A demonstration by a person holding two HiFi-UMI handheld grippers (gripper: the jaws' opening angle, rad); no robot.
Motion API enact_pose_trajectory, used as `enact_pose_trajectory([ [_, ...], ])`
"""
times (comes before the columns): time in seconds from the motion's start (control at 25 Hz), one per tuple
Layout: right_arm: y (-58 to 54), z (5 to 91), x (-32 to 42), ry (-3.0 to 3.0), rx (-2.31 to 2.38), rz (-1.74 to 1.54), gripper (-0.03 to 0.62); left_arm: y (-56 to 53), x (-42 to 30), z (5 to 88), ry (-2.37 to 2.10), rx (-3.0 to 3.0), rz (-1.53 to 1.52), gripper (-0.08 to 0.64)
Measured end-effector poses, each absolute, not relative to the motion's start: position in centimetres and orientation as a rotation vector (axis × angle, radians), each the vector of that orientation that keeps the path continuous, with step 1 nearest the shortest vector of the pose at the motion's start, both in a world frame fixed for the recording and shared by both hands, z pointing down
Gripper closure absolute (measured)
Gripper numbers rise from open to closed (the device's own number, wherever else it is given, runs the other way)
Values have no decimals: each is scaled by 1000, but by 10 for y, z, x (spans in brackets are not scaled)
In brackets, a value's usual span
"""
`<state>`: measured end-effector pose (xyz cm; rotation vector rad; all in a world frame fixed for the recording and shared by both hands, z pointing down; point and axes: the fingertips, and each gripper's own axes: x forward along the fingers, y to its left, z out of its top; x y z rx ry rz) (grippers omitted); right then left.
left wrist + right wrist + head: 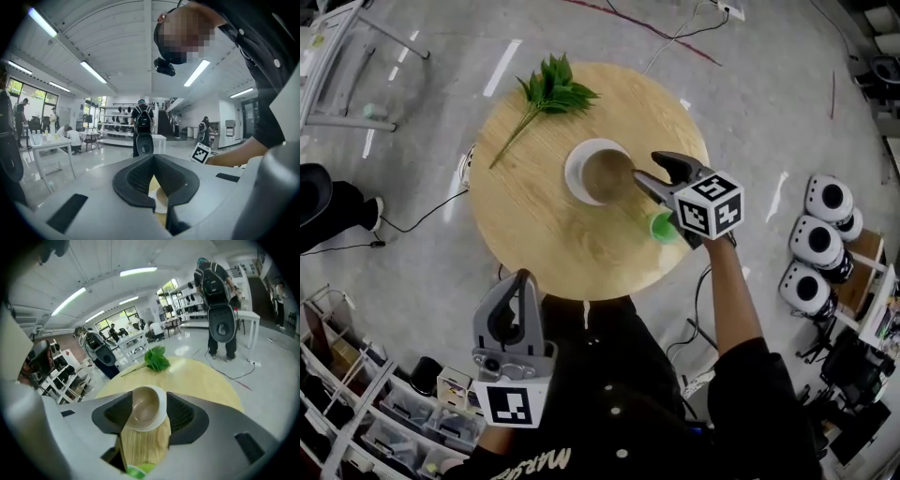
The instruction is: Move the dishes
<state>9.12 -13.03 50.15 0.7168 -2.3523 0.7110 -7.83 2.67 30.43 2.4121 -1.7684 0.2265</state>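
**A:** How were your arms set?

**B:** My right arm was stretched out over the round wooden table (546,239), with the right gripper (645,169) at the bowl's rim. Its jaws stood wide apart, with the bowl between their tips. I could not tell whether they touched it. My left gripper (523,278) hung off the table's near edge, its jaw tips pressed together on nothing.

**A:** Any writing?

**B:** Only square markers on the cubes (710,206). The print on my shirt was cut off.

**A:** And the dish?

**B:** The white bowl (600,172) sat upright near the table's middle, mouth up. It was round, with no long axis. A leafy sprig (546,94) lay beyond it.
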Motion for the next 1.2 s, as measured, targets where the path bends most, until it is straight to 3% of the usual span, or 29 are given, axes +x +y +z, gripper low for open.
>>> enact_pose_trajectory([
  [0.36, -134, 568, 67, -2062, 602, 800, 431, 32, -94, 315, -1810, 2361, 269, 549],
  [0.56, -133, 584, 66, -1996, 590, 840, 436, 32, -97, 318, -1818, 2350, 279, 549],
  [0.6, -134, 586, 66, -1989, 596, 841, 459, 32, -98, 319, -1819, 2347, 282, 549],
  [0.68, -136, 588, 67, -1975, 611, 836, 566, 31, -99, 321, -1822, 2343, 284, 549],
  [1.2, -82, 499, 49, -2073, 560, 720, 581, 36, -98, 300, -1849, 2369, 260, 549],
])
